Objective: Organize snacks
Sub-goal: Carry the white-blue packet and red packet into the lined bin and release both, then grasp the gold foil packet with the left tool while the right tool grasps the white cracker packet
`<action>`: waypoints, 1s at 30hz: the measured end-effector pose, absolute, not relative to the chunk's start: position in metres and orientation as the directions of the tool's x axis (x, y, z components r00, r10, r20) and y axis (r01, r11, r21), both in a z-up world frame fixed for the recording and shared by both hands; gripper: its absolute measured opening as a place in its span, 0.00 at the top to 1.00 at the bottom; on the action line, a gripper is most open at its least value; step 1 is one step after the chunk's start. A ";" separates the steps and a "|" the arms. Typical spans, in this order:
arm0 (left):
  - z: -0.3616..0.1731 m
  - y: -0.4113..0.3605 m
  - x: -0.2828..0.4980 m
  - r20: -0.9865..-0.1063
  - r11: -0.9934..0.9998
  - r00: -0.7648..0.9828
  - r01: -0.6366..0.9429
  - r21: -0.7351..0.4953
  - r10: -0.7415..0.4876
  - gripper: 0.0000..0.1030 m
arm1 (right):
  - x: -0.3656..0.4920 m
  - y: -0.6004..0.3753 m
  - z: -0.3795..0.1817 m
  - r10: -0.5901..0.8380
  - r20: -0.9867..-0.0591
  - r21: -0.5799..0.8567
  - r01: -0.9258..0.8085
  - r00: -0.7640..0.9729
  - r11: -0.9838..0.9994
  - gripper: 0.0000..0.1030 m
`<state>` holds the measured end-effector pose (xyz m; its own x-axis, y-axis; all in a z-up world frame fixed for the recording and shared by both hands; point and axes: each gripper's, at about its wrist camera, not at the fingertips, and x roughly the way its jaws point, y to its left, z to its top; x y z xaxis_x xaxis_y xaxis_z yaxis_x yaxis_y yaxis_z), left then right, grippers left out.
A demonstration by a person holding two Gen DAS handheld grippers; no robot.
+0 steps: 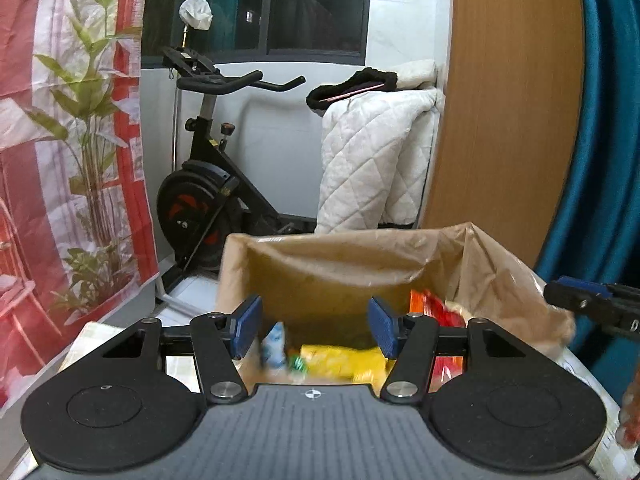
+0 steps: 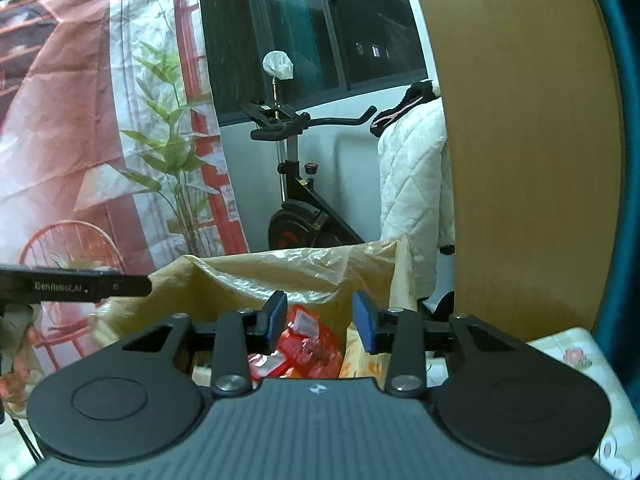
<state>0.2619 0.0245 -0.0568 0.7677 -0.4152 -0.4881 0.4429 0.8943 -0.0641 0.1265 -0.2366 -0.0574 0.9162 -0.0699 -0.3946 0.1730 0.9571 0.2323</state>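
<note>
Brown cardboard box [image 1: 320, 276], lined with a crinkled translucent plastic bag [image 1: 500, 264], anchors the scene as we hold both grippers just above its open top. Our left gripper [image 1: 314, 326] hangs with its blue pads spread wide and nothing between them; inside the box below it lie a yellow snack packet [image 1: 344, 362], blurred, and a pale blue-and-white packet [image 1: 274, 340] just left of it. Red and orange snack packets [image 1: 432, 308] sit toward the right side of the box. Our right gripper [image 2: 320, 318] also stands parted, more narrowly, pinching nothing, above a red packet [image 2: 308, 340] and an orange packet [image 2: 360, 354] in the same box. Beyond the box an exercise bike [image 1: 208, 184] stands against the white wall, with a white quilted blanket [image 1: 376, 160] draped to its right. Left of the box hangs a printed red-and-white backdrop [image 1: 60, 160]; right of it rise a wooden panel [image 1: 508, 100] and a teal curtain [image 1: 608, 160]
</note>
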 end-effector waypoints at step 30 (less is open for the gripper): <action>-0.151 0.100 0.152 -0.672 0.879 0.602 0.449 -0.161 -0.431 0.41 | 0.001 -0.156 -0.174 -0.001 -0.780 0.129 0.162 0.626 0.978 0.22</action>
